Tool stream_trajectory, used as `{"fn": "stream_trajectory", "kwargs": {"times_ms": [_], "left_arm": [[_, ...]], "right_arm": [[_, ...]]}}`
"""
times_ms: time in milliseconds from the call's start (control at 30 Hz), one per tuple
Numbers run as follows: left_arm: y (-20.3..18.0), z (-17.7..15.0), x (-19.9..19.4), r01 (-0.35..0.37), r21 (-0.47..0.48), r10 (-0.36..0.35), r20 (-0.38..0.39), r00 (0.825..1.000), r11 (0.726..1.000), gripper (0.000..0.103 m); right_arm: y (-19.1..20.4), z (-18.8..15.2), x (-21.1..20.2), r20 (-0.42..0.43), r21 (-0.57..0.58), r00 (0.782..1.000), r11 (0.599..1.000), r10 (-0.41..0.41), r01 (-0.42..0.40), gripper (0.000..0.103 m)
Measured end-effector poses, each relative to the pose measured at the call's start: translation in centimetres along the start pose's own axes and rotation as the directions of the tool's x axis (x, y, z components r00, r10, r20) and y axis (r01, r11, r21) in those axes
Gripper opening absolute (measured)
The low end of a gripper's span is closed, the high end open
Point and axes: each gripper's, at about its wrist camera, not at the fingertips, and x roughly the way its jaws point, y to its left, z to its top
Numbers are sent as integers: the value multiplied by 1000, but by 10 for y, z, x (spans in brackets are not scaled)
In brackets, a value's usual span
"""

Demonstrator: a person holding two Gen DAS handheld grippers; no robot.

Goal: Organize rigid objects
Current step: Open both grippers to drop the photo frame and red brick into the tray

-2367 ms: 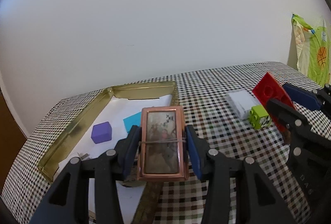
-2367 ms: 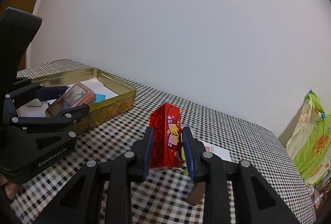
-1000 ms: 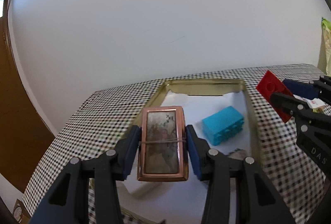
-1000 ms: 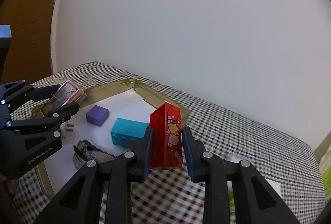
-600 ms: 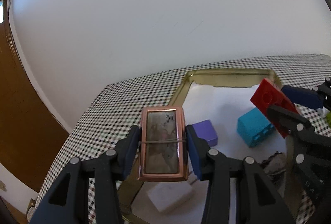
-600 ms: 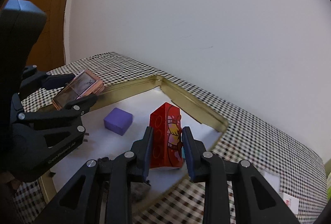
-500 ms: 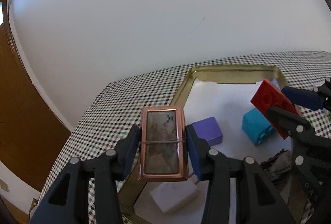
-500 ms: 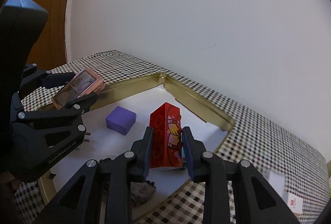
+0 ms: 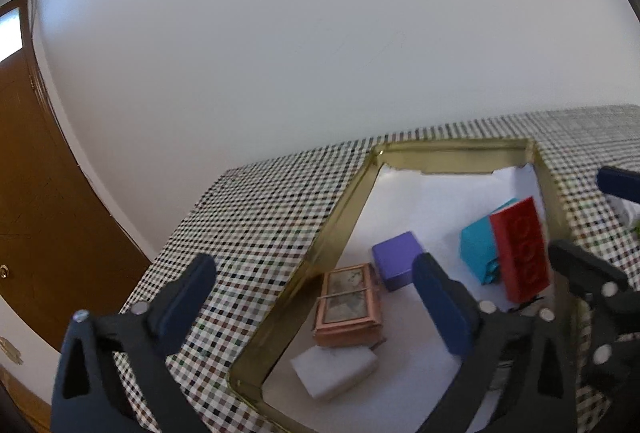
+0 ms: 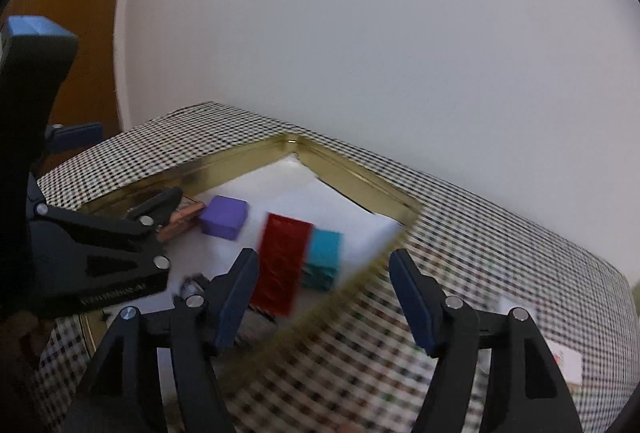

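Note:
My left gripper (image 9: 316,297) hangs over the near left corner of the gold tin (image 9: 340,233), jaws opening wide with nothing between the pads. The copper case (image 9: 348,305) lies below them on the tin's white lining, beside a purple cube (image 9: 398,261) and a white block (image 9: 334,369). My right gripper (image 10: 324,301) is over the tin's right rim (image 10: 360,177), jaws opening. The red brick (image 10: 284,265), blurred, is free of the pads close to the left finger, against the cyan brick (image 10: 322,261). The case (image 10: 180,223) is half hidden behind the left gripper's finger.
The tin sits on a black-and-white checked tablecloth (image 9: 260,225) close to a white wall. White cards (image 10: 560,357) lie on the cloth to the right of the tin. A dark crumpled item (image 10: 192,285) lies in the tin's near end. A brown door (image 9: 40,193) stands at left.
Both grippers have opened. The copper case has left the left jaws and now lies in the tin. The red brick has come out of the right jaws and dropped beside the cyan brick.

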Motion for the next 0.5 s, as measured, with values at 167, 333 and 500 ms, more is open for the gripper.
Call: {"fn": "stream_trajectory", "kwargs": {"times_ms": [167,333,500], "left_arm": [[-22,5,-14,47,3,-47,30,998,999,101],[-50,12,-36,118,14,-118,75,990,993,103],[-92,18,-55,199,64,-205,100,974,978,103]], "right_arm": [[-32,-20,-20,-4,53,997,996,-72,72,70],[-72,-44,-48,-17,135,991,981,-136,137,70],[-108,-70,-64,-59,199,975,954,-215,223,70]]}}
